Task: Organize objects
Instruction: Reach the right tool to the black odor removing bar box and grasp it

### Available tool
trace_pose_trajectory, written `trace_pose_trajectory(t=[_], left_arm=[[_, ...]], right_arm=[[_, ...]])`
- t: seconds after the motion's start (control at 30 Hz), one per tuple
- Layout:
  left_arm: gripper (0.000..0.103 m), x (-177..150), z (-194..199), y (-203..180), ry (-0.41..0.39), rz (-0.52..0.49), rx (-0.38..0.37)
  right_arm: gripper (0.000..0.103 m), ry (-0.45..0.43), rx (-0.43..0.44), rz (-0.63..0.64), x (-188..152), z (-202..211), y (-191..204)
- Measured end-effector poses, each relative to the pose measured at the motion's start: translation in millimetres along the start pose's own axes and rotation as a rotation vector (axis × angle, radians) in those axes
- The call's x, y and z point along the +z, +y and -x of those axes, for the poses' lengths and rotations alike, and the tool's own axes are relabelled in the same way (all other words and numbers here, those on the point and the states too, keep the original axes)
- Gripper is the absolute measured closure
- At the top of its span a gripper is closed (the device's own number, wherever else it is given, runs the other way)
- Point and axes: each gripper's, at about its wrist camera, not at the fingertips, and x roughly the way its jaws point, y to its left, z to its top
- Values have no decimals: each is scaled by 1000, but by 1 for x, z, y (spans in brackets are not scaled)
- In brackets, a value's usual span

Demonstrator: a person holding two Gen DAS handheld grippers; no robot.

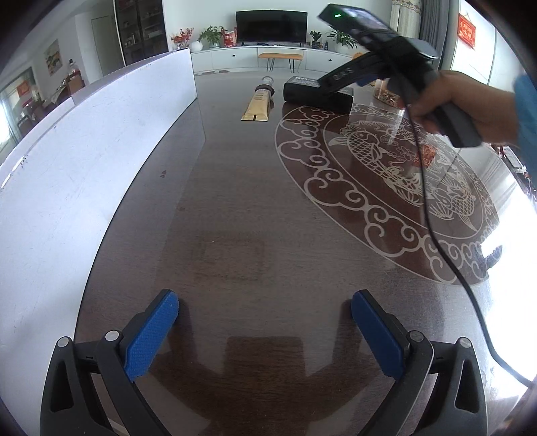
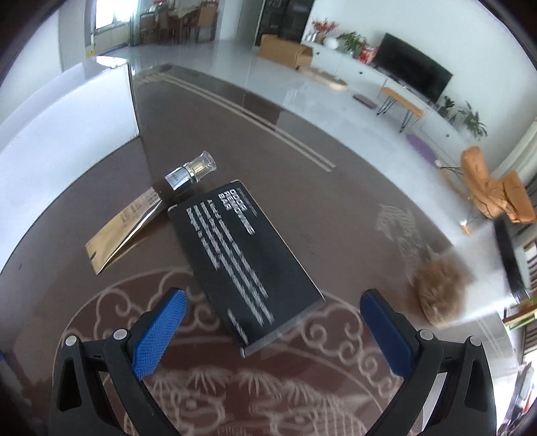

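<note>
A dark brown glossy table fills both views, its top inlaid with a pale round ornament of fish ringed by curling clouds, and a white panel stands along its left edge. The left gripper hovers low over a bare stretch of the wood, its blue-padded fingers spread wide with nothing between them. The right gripper is likewise wide apart and empty, poised just above the near end of a black box printed with white lettering, which lies flat at the edge of the ornament. Just beside the box, on its left, lies a gold tube with a clear cap, its cap end pointing away across the table. To the right of the box sits a blurred brown fuzzy shape; what it is cannot be told. In the left wrist view a hand grips the right tool's handle, a black cable trailing down from it. Beyond the table are a pale tiled floor, a long white cabinet bearing a dark television and potted plants, and a wooden stool before it.
</note>
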Motion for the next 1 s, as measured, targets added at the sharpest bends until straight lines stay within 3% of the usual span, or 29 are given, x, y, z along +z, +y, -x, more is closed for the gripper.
trace_pose_trajectory(t=[0.23, 0.3, 0.4, 0.47, 0.67, 1.0], left_arm=[[0, 1, 0, 0, 0, -1, 0], [0, 1, 0, 0, 0, -1, 0], [0, 0, 1, 1, 0, -1, 0], [0, 0, 1, 0, 0, -1, 0], [0, 0, 1, 1, 0, -1, 0], [0, 1, 0, 0, 0, 0, 0]], right_arm=[[2, 26, 77, 7, 18, -18, 7], [24, 27, 100, -23, 17, -18, 3], [43, 27, 124, -77, 9, -12, -4], [43, 12, 129, -112, -1, -2, -6], [43, -8, 61, -169, -69, 35, 2], [43, -53, -63, -398, -223, 122, 12]])
